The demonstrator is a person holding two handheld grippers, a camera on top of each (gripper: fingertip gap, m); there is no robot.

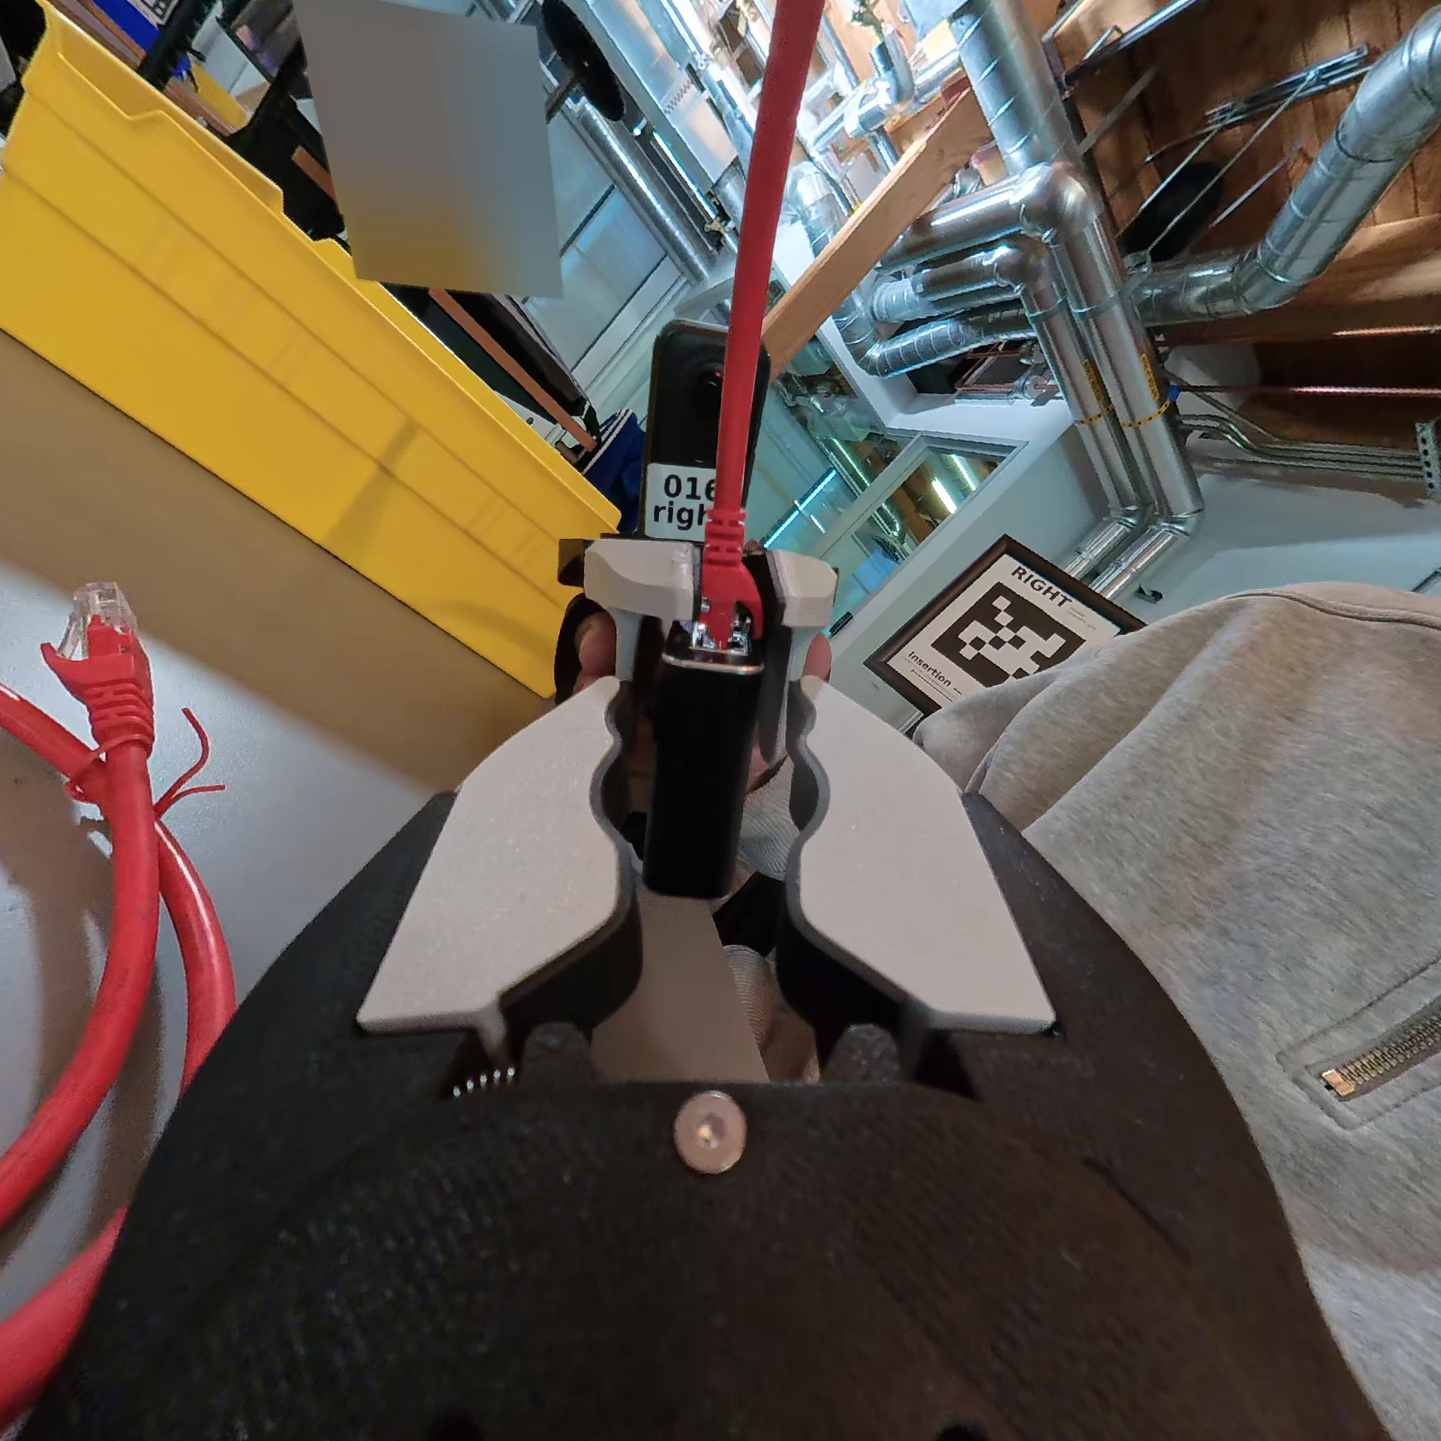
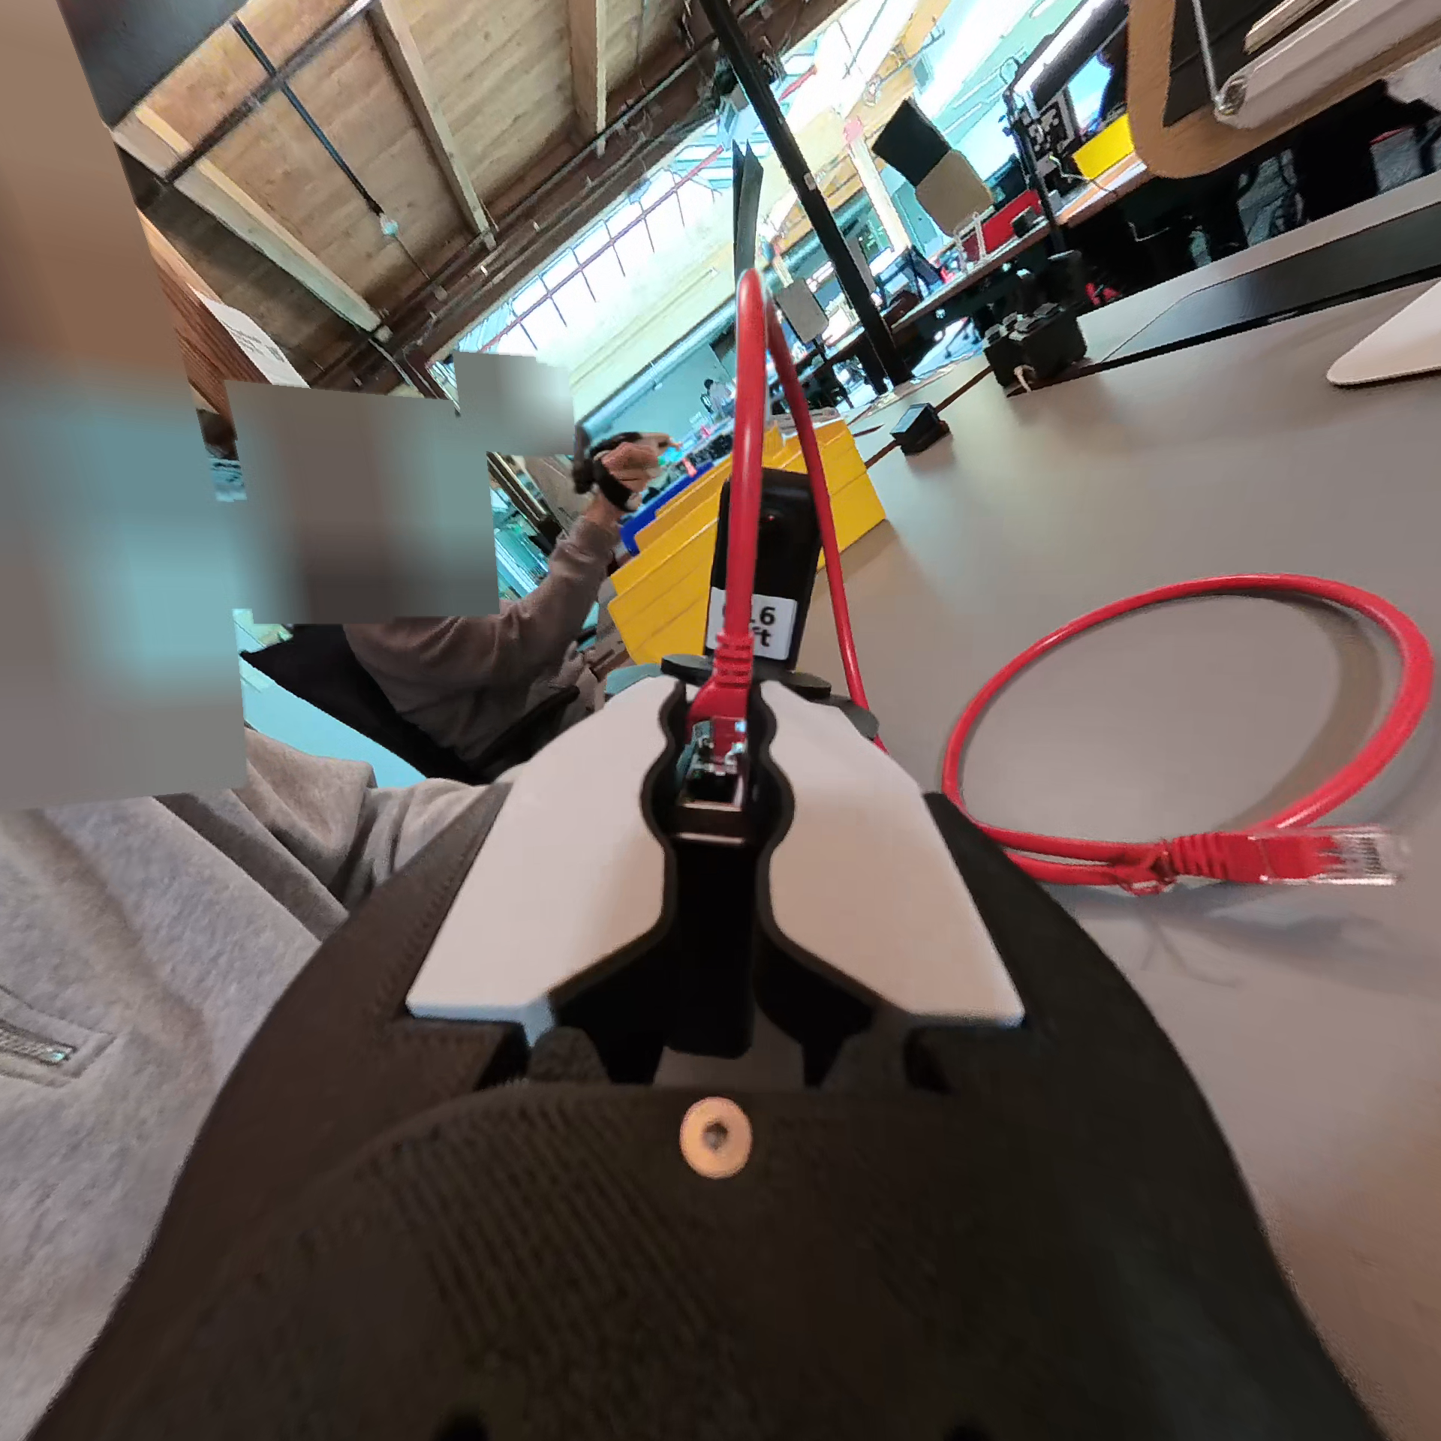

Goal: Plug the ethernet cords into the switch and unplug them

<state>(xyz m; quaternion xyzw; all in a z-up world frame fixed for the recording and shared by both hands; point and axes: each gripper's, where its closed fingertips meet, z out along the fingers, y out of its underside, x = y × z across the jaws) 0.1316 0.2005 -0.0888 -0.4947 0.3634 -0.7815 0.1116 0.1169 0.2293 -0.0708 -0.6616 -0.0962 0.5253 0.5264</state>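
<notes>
Grey-padded left tongs (image 1: 706, 694) are standing partly apart and clamping the black switch (image 1: 694, 787) between their inner edges, holding it in the air above the bench (image 2: 1170, 390). Facing them, the right tongs (image 2: 719, 694) are squeezing nearly together on the red plug (image 2: 721, 721), which is sitting in a port at the switch's far end. An empty port is showing just beside it. The plug's cord (image 1: 760, 234) is arching upward. A spare cord (image 2: 1170, 593) is lying coiled on the bench, its plug free. Each tool's black camera is wearing a white label (image 1: 678, 499) with black print. A framed sheet (image 1: 1006, 624) with a black-and-white square marker and printed words is leaning behind a grey sleeve (image 1: 1209, 858). Yellow bins (image 1: 234, 312) are sitting on the bench.
</notes>
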